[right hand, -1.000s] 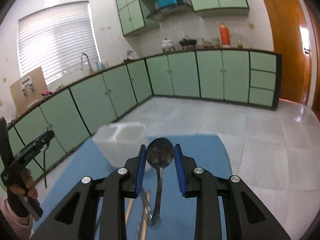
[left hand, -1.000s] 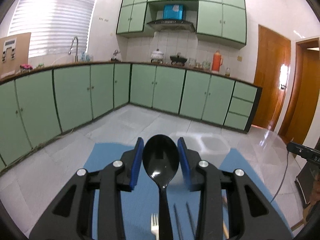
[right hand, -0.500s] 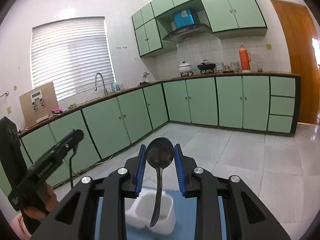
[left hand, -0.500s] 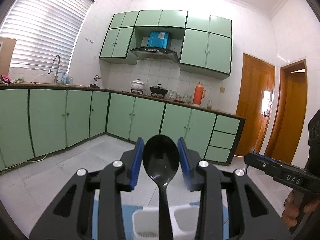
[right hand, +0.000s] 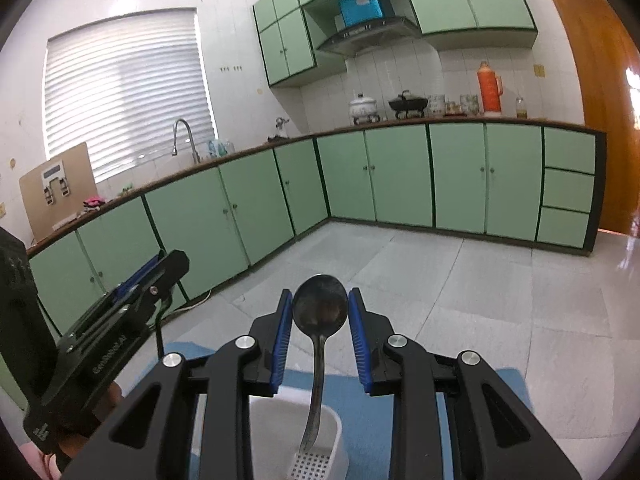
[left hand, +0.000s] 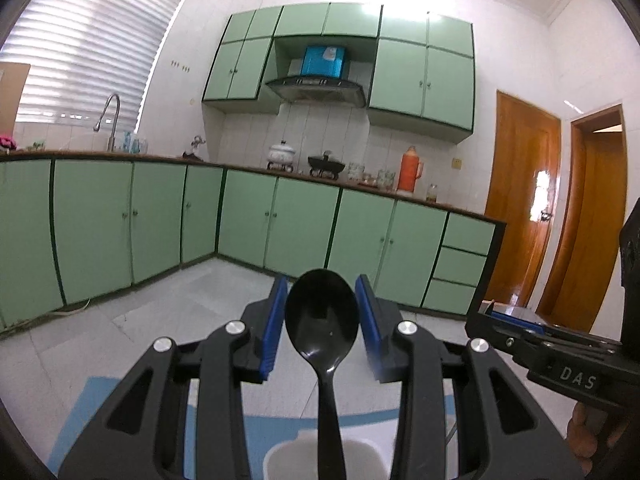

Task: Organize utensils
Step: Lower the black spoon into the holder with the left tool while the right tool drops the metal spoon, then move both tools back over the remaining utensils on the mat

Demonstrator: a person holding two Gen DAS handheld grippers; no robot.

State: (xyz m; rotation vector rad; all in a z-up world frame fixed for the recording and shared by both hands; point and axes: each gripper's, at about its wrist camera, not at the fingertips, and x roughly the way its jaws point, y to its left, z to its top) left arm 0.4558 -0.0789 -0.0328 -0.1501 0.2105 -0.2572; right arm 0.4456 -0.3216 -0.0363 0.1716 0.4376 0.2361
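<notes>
Left gripper (left hand: pixel 321 322): I clamp a glossy black plastic spoon (left hand: pixel 321 320).
Right gripper (right hand: pixel 319 318): grips a steel spoon (right hand: pixel 320 309).
Progress: both hang over the white slotted plastic utensil holder (right hand: pixel 334 436), neither dropped yet.

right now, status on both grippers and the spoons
Left gripper shut on black spoon, bowl up. Right gripper shut on metal spoon, handle hanging over white holder. Nothing in the way.

The black spoon (left hand: pixel 321 320) looks like glossy plastic; the other spoon (right hand: pixel 320 309) is dull, tarnished metal. The white holder (right hand: pixel 316 436) seems smooth plastic, its base perforated. Doors (left hand: pixel 520 200) at right: varnished wood.
</notes>
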